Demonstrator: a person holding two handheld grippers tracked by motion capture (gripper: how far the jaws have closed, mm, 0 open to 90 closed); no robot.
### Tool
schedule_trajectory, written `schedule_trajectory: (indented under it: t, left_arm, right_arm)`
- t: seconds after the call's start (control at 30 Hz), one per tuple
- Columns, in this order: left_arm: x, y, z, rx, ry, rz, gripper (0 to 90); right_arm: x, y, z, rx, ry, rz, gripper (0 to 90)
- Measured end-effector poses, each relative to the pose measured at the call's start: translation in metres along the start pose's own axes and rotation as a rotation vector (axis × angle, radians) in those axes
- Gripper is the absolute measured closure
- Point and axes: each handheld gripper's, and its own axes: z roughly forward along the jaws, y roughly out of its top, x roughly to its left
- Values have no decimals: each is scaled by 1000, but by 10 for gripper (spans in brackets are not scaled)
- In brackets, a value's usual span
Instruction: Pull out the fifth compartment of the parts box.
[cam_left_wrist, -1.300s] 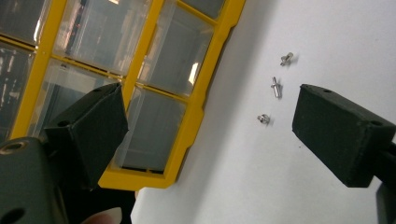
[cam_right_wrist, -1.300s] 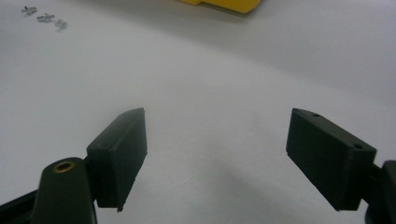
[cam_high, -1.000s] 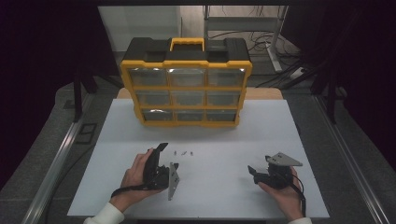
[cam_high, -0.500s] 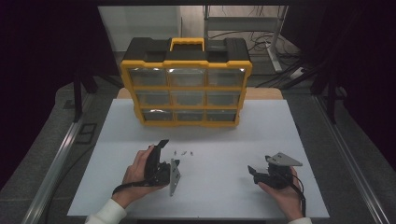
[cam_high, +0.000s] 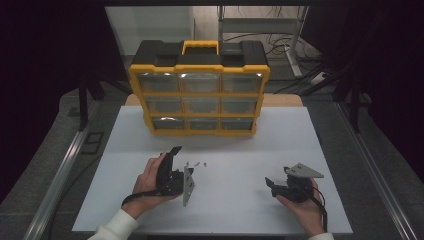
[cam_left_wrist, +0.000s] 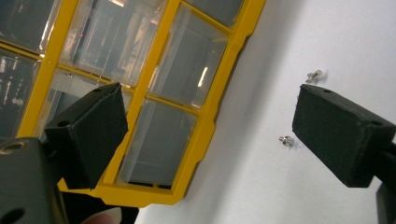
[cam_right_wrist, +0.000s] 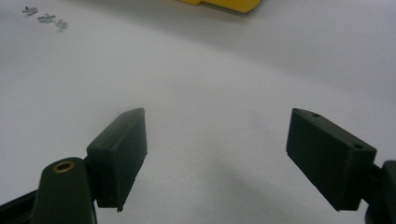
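Left gripper view: the small silver screws (cam_left_wrist: 286, 139) lie just beyond the wide-apart left gripper (cam_left_wrist: 210, 135). The right gripper (cam_right_wrist: 217, 154), also spread, sits well apart on the white desk (cam_right_wrist: 210, 70).

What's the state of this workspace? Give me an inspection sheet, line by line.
Surface: white table, flat, bare apart from the items below.
Job's things: small metal screws lying loose just beyond the left gripper; two are visible in the left gripper view.
Clutter: nothing seen.
Organizer: yellow and black drawer organizer upright at the table's far edge, clear drawers shut.
Grippers: left gripper open, turned on its side; right gripper open, low over the table; both empty.
Cables: one trails from each gripper; more on the floor behind.
Surroundings: dark, metal frame rails at both sides.
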Motion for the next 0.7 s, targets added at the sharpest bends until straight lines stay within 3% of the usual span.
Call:
schedule_trajectory:
  t: [0.7]
  left_arm:
    - [8, 2, 9, 9, 9, -18, 112]
  right_arm:
    - [0, 0, 1, 1, 0, -1, 211]
